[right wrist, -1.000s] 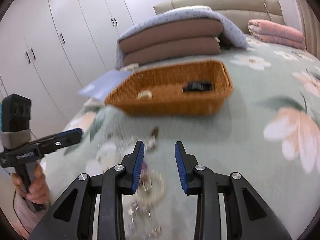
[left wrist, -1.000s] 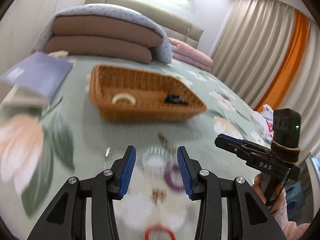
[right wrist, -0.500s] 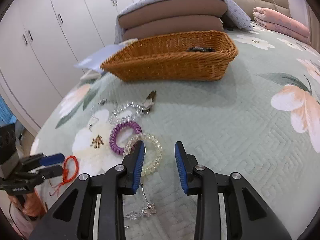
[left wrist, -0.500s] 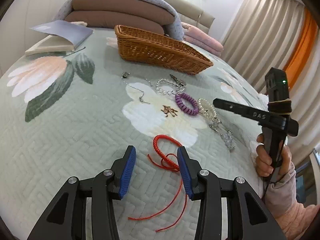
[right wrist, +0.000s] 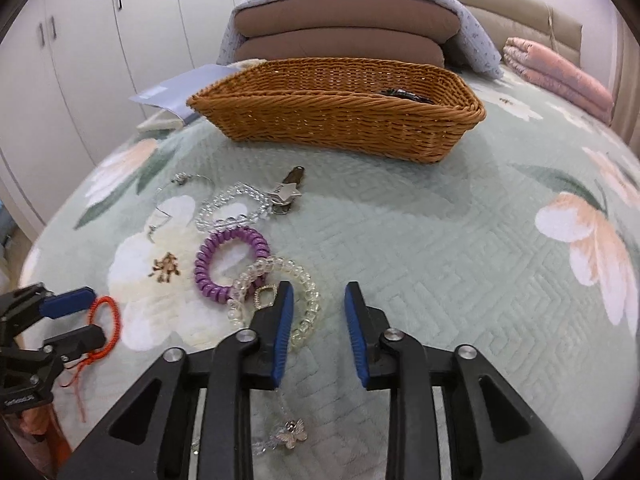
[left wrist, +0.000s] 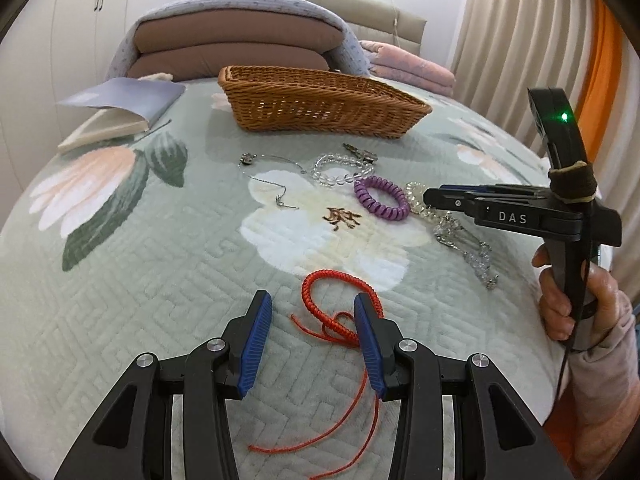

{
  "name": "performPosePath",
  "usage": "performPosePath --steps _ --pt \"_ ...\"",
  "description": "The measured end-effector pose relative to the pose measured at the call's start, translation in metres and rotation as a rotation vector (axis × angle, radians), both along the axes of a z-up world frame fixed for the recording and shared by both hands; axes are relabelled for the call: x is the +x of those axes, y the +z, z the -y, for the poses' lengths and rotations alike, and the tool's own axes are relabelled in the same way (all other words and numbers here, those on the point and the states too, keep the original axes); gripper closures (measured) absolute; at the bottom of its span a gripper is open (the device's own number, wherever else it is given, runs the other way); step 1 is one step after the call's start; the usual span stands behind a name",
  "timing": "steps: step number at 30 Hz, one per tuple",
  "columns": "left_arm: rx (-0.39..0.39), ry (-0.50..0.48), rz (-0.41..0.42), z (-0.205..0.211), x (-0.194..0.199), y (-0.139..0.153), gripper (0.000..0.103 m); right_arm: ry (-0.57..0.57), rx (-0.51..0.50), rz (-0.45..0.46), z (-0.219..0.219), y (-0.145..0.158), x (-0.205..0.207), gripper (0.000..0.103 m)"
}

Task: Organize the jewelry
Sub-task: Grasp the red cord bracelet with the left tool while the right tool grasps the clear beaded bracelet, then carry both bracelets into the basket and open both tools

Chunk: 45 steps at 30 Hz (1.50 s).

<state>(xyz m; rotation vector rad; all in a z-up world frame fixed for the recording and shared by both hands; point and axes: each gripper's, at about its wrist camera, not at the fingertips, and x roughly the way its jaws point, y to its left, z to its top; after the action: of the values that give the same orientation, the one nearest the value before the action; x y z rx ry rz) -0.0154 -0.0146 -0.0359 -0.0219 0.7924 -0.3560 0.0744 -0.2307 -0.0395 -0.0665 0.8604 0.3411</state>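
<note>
A wicker basket (left wrist: 320,104) (right wrist: 336,108) stands at the far side of the bed, with a dark item (right wrist: 408,95) inside. Jewelry lies in front of it: a purple coil band (left wrist: 382,197) (right wrist: 230,264), a clear coil band (right wrist: 276,300), a clear bead bracelet (left wrist: 340,170) (right wrist: 232,206), a metal clip (right wrist: 286,190), a thin chain (left wrist: 272,178) and a butterfly chain (right wrist: 290,438). A red cord bracelet (left wrist: 340,304) (right wrist: 106,320) lies between my left gripper's (left wrist: 314,318) open fingers. My right gripper (right wrist: 316,312) is open and empty beside the clear coil band.
A book (left wrist: 120,108) lies at the far left of the bed. Folded pillows under a blanket (left wrist: 240,44) and a pink quilt (left wrist: 408,66) sit behind the basket. Wardrobes stand on the left, curtains on the right.
Both grippers pulled back from the basket and lowered toward the bed. The left now straddles the red cord bracelet; the right has come down beside the clear coil band.
</note>
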Motion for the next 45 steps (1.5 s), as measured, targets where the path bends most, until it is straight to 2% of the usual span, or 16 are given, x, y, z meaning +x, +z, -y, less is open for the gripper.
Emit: performPosePath --steps 1,4,6,9,14,20,24,28,36,41,45 --pt "0.010 0.004 0.002 0.002 0.000 0.000 0.060 0.004 -0.013 0.005 -0.002 0.000 0.000 0.076" --pt "0.060 0.019 0.015 0.009 0.000 -0.001 0.072 0.014 -0.036 0.012 -0.006 -0.001 -0.001 0.082" --pt "0.076 0.020 0.023 0.012 -0.001 -0.001 0.085 0.020 -0.043 0.015 -0.008 -0.001 -0.001 0.088" --pt "0.073 0.017 0.025 0.014 -0.001 -0.001 0.097 0.025 -0.044 0.019 -0.008 -0.001 -0.002 0.090" --pt "0.044 0.019 0.030 0.011 -0.002 0.001 0.098 0.025 0.026 0.015 0.001 0.001 -0.003 0.092" --pt "-0.027 0.017 0.034 0.003 -0.002 0.004 0.098 0.027 0.174 0.031 0.021 0.011 -0.006 0.092" --pt "-0.095 0.011 0.060 -0.002 -0.004 0.011 0.098 0.021 0.237 0.028 0.029 0.013 -0.005 0.092" --pt "-0.143 0.008 0.081 -0.006 -0.004 0.017 0.098 0.023 0.252 0.041 0.031 0.016 -0.007 0.092" --pt "-0.183 0.011 0.091 -0.010 0.002 0.023 0.098 0.011 0.231 0.083 0.029 0.022 -0.012 0.092" --pt "-0.180 0.013 0.130 -0.006 0.027 0.052 0.098 -0.036 0.312 0.087 0.045 0.044 0.002 0.092" --pt "-0.174 0.011 0.196 0.002 0.076 0.096 0.098 -0.080 0.307 0.130 0.048 0.080 0.033 0.092"
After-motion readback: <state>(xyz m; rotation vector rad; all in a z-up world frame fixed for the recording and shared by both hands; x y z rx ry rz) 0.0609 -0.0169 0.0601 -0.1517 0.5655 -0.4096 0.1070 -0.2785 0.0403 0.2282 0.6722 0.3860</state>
